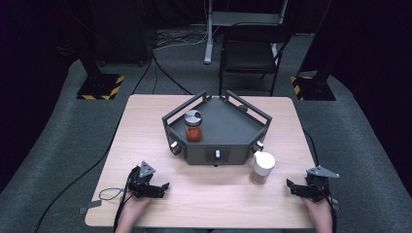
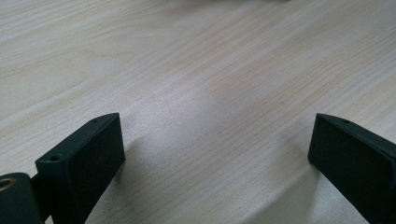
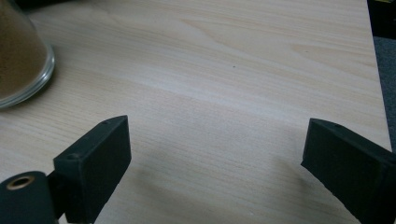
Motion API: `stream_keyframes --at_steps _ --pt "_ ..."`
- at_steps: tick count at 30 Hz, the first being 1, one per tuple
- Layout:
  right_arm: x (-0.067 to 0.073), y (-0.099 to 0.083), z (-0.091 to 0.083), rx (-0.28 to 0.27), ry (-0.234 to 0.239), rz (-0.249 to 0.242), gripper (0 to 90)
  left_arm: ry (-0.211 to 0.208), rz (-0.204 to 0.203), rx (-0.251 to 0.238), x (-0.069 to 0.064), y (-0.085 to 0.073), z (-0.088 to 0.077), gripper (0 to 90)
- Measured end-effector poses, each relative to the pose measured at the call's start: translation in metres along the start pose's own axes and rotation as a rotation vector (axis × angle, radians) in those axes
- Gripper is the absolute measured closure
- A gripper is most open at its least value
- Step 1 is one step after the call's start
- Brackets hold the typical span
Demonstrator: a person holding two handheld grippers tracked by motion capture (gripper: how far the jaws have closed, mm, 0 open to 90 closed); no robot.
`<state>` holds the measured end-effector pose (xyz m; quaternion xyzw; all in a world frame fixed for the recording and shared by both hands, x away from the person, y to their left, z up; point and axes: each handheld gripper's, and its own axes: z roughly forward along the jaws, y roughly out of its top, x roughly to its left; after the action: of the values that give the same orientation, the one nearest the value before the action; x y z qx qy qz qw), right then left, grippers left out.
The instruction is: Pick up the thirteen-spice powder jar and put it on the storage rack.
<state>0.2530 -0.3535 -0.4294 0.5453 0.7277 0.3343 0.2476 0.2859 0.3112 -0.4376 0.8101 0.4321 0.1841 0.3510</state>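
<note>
Your left claw (image 1: 165, 187) rests on the surface (image 1: 209, 204) near its near-left corner, jaws spread with bare wood between them. Your right claw (image 1: 290, 184) rests near the near-right corner, jaws also spread, nothing between them. A white-lidded jar (image 1: 262, 167) of brown powder stands on the surface toward the near-right, just in front of the dark tray (image 1: 228, 131) and near the right claw, not touching it; in the right gripper view its glass base (image 3: 21, 60) sits at the upper left, apart from the jaws. The tray occupies the middle of the surface toward the far edge. A second jar (image 1: 193, 125), silver-lidded with red contents, stands upright inside the tray, at its left side.
</note>
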Motion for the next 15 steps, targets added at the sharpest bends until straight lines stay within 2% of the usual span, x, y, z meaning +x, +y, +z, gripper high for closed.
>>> stream_keyframes --at_steps 8,15 --pt "0.0001 0.0014 -0.0031 -0.015 0.032 -0.008 7.2 0.000 0.000 0.000 0.0000 0.0000 0.0000 3.4" --pt "0.0016 0.0035 -0.0047 -0.026 0.064 -0.033 7.3 0.000 0.000 0.000 0.0000 0.0000 0.0000 3.4"
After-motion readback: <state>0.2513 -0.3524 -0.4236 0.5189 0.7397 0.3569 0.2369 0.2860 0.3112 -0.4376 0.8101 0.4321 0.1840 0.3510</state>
